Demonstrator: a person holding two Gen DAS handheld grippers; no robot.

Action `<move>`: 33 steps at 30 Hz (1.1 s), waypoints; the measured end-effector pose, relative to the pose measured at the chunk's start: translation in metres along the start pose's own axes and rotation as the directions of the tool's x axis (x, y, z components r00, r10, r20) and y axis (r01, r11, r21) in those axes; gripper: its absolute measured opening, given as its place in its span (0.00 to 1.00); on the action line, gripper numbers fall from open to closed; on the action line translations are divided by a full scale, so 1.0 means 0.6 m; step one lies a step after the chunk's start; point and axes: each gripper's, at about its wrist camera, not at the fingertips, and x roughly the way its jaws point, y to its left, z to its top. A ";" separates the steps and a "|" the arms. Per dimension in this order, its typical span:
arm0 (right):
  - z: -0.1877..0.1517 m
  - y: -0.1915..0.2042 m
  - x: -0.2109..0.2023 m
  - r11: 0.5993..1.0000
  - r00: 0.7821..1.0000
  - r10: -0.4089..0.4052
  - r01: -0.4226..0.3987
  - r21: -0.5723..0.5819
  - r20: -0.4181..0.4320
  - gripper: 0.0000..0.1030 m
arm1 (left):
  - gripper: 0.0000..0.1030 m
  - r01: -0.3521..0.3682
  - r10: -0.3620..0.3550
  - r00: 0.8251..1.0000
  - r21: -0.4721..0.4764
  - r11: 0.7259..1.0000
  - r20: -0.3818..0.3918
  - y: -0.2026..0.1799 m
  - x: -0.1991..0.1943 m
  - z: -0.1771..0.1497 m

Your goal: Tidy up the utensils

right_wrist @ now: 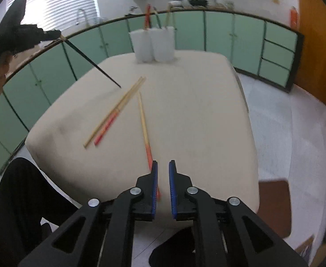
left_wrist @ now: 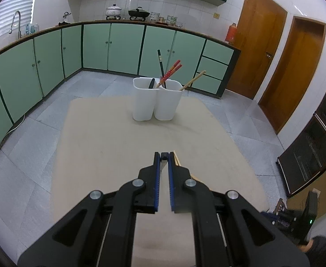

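A white two-compartment holder (left_wrist: 154, 102) (right_wrist: 154, 44) stands at the far side of the beige table (right_wrist: 196, 111). Red, black and bamboo chopsticks stick out of it. My left gripper (left_wrist: 164, 156) is shut on a black chopstick (right_wrist: 91, 63), held above the table's left side with its tip slanting down. Two chopsticks, one bamboo and one red-ended (right_wrist: 114, 113), lie side by side mid-table. Another red-ended chopstick (right_wrist: 144, 122) lies alone, and its red end runs under my right gripper (right_wrist: 163, 164). The right jaws stand a narrow gap apart with nothing pressed between them.
Green cabinets (left_wrist: 51, 66) line the walls, and wooden doors (left_wrist: 263, 51) stand at the right. A person's dark-clothed legs (right_wrist: 18, 189) are by the table's near left corner. A brown seat (right_wrist: 274, 200) sits to the right, and a cardboard box (left_wrist: 325, 189) on the floor.
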 end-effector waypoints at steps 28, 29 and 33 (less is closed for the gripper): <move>-0.021 0.024 0.027 1.000 1.000 0.022 -0.022 0.017 0.003 0.07 | 0.06 -0.022 0.022 1.000 -0.010 1.000 -0.005 -0.003 0.011 -0.011; -0.010 0.029 0.018 1.000 1.000 0.021 -0.021 0.013 0.024 0.06 | 0.06 -0.022 0.022 1.000 -0.010 1.000 -0.004 -0.004 0.011 -0.012; 0.040 0.039 -0.011 0.999 0.996 0.027 -0.029 0.023 0.089 0.06 | 0.06 -0.022 0.022 1.000 -0.011 1.000 -0.005 -0.002 0.011 -0.014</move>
